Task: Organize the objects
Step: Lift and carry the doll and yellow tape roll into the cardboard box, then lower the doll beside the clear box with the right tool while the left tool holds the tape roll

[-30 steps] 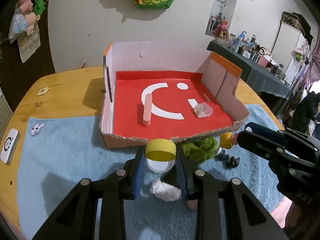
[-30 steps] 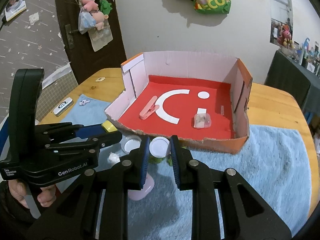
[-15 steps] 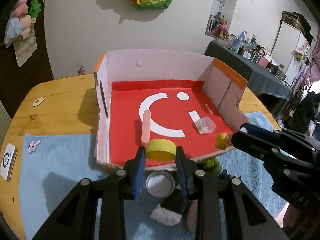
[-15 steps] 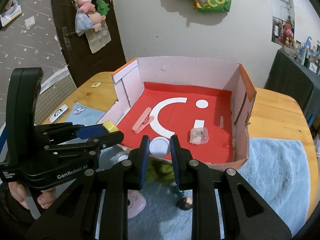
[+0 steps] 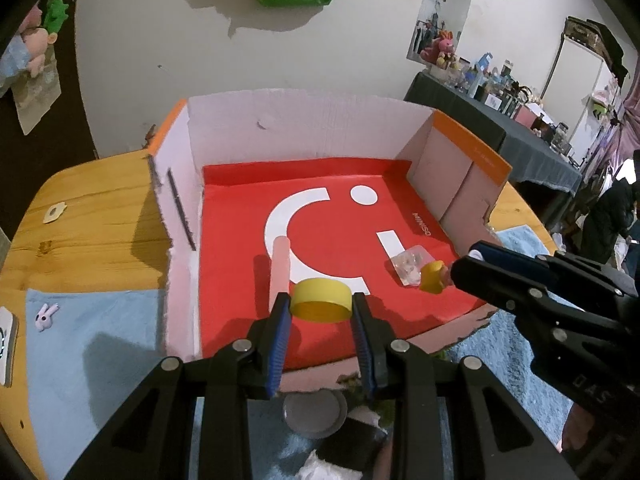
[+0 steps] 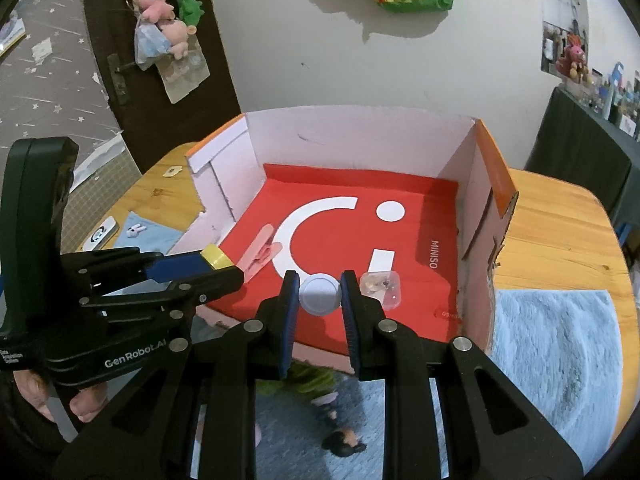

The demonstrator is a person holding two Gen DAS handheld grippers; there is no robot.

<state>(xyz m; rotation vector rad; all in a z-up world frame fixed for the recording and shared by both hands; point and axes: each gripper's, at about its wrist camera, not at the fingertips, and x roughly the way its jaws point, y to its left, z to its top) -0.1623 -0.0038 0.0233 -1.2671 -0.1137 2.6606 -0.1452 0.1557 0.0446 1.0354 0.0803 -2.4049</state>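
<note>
Left tool [image 5: 320,308] pinching yellow cap [image 5: 320,300], right tool [image 6: 320,292] white cap [image 6: 320,294]; box [image 6: 486,184] holds pink clip [image 6: 260,250].

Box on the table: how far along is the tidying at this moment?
Done: a pink clip and a clear case lie in the box. In hand: the left gripper holds a yellow cap, the right gripper a white lid, both over the box. Left: toys on the blue towel.
</note>
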